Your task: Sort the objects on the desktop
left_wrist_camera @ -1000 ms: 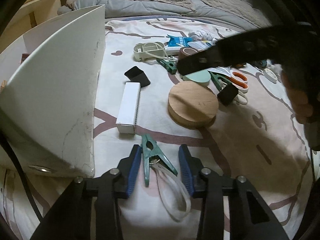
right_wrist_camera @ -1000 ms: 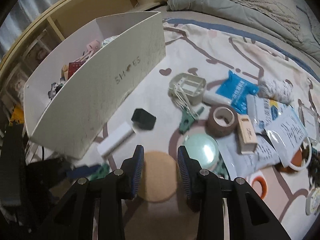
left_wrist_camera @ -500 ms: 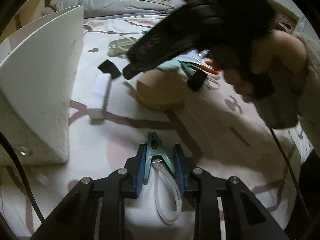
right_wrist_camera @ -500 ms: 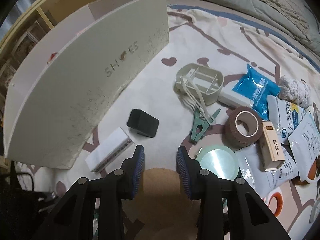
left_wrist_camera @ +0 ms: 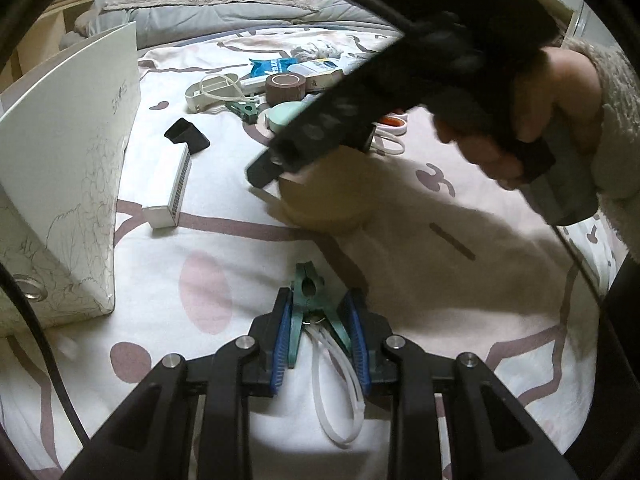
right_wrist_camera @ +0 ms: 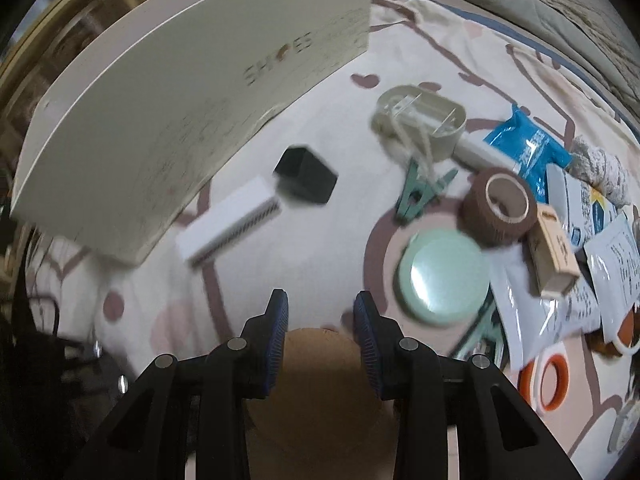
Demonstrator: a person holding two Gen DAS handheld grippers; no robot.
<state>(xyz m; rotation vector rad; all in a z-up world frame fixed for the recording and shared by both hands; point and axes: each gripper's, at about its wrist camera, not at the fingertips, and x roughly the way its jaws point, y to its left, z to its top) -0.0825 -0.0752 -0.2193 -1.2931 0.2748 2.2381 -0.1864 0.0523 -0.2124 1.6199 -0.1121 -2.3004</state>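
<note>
My left gripper [left_wrist_camera: 320,320] is shut on a green clothes clip [left_wrist_camera: 306,300] with a white cord loop [left_wrist_camera: 340,400]; the clip lies on the patterned sheet. A hand [left_wrist_camera: 532,92] holds my right gripper [right_wrist_camera: 320,320] over a round wooden disc [right_wrist_camera: 320,380]. Its jaws stand a narrow gap apart with nothing pinched between them. In the left wrist view the disc [left_wrist_camera: 328,200] lies beyond the clip, and the right gripper's tips are down at its near-left edge. The white "SHOES" box [right_wrist_camera: 180,120] stands at the left.
Between box and disc lie a white toothed bar [right_wrist_camera: 232,224] and a small black box [right_wrist_camera: 306,176]. To the right sit a second green clip [right_wrist_camera: 420,196], a mint round tin [right_wrist_camera: 444,276], a brown tape roll [right_wrist_camera: 500,204], packets and orange-handled scissors [right_wrist_camera: 548,376].
My left gripper's jaws have closed onto the green clip. The right gripper has dropped lower over the wooden disc, and its hand now fills the upper right of the left view.
</note>
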